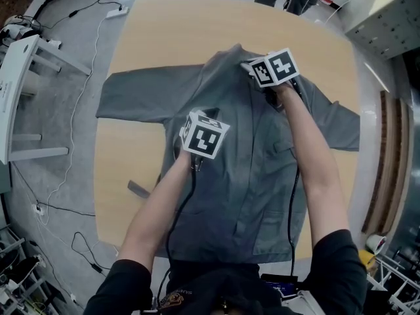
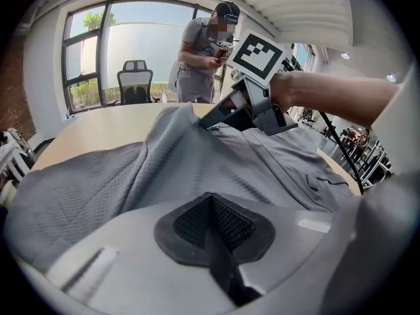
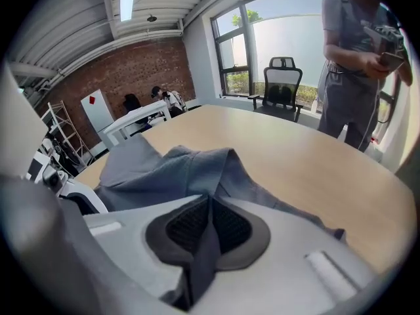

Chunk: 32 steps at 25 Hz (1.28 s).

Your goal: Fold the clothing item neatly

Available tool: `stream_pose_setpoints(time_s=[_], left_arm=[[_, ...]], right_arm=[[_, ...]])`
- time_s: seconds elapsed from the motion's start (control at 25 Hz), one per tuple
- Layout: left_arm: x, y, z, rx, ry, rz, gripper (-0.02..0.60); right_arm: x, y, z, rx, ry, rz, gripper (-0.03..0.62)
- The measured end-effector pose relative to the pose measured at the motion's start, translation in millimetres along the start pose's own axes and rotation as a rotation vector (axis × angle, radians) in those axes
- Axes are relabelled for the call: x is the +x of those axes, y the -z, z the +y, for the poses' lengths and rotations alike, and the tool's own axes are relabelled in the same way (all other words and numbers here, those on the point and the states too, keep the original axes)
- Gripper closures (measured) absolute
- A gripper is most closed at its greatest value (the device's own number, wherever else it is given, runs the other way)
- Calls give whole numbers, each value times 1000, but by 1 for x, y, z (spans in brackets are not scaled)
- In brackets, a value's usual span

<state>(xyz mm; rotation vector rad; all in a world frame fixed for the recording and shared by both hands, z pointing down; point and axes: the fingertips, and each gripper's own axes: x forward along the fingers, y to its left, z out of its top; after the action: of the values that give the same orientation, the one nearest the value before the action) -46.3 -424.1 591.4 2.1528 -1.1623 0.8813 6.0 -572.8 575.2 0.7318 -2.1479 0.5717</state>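
Left tongs [image 2: 211,199] are clenched, with a dark strip of cloth pinched between the pads. Right tongs [image 3: 209,205] are likewise clenched on a fold of the grey shirt [image 1: 262,176], which rises in a peak beside them.

The shirt lies front up on the wooden tabletop [image 1: 170,38], collar away from the person and sleeves spread to both sides. The right tongs grip near the collar, and the left tongs grip the picture-left half of the chest.

In the head view, the marker cubes [image 1: 205,134] cover both grip points. The person's torso hides the hem at the near edge. A dark flat item [image 1: 138,189] beside the shirt cannot be identified. A bystander [image 2: 200,58] stands beyond the tabletop, cut off at the top in the right gripper view.
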Motion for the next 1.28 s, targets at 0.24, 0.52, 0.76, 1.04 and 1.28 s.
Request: stream_pose_setpoints(time_s=[0.24, 0.52, 0.76, 1.04, 1.28], left_arm=[[0, 5, 5, 4, -6, 7, 574], [-21, -15, -6, 57, -15, -42, 574], [-40, -36, -40, 107, 37, -93, 574], [-50, -44, -104, 194, 154, -118, 574], [-53, -37, -159, 240, 173, -104, 574]], right_arm=[[-24, 20, -3, 31, -19, -39, 568], [-117, 50, -6, 112, 28, -206, 568], [-180, 111, 4, 200, 119, -238, 568], [-253, 202, 20, 357, 274, -274, 568], [-304, 279, 6, 468, 341, -302, 568]])
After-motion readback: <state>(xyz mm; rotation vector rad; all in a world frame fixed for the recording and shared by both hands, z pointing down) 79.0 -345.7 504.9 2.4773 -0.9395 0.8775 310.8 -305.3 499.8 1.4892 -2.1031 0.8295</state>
